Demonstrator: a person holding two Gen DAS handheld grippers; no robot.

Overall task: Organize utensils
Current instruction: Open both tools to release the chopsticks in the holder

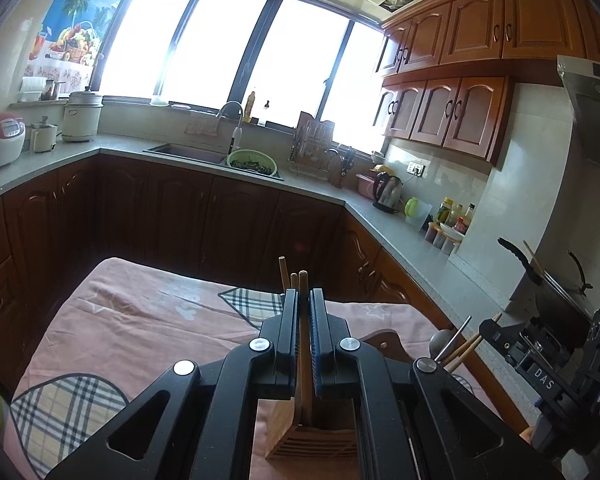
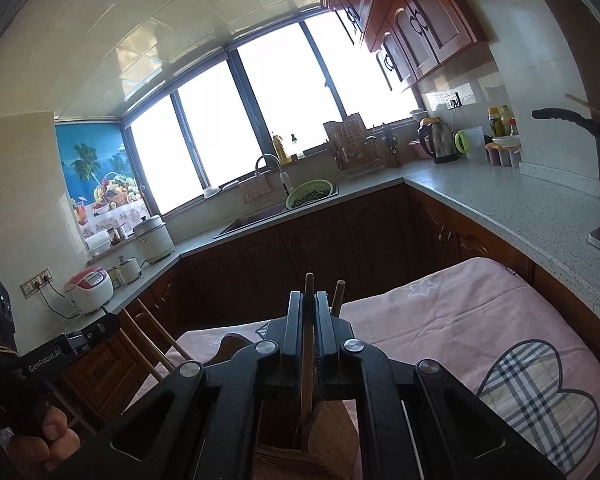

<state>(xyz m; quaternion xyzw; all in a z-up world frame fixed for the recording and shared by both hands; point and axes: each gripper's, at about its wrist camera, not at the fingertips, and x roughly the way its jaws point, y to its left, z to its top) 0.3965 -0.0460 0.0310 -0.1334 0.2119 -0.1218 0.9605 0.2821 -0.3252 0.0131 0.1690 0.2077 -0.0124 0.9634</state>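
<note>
Two grippers, each clamped on wooden chopsticks. Left gripper [image 1: 304, 296] has its fingers nearly together w/ one chopstick [image 1: 303, 344] pinched between the pads, its tip poking just past the fingertips; two more tips [image 1: 283, 272] stand just left of them. Wooden holder [image 1: 312, 436] sits directly below the fingers (slatted side facing cam). Right gripper [image 2: 309, 300] likewise grips a chopstick [image 2: 308, 356] over the holder [image 2: 328, 432]; another stick [image 2: 337, 296] rises just right of its fingers.
</note>
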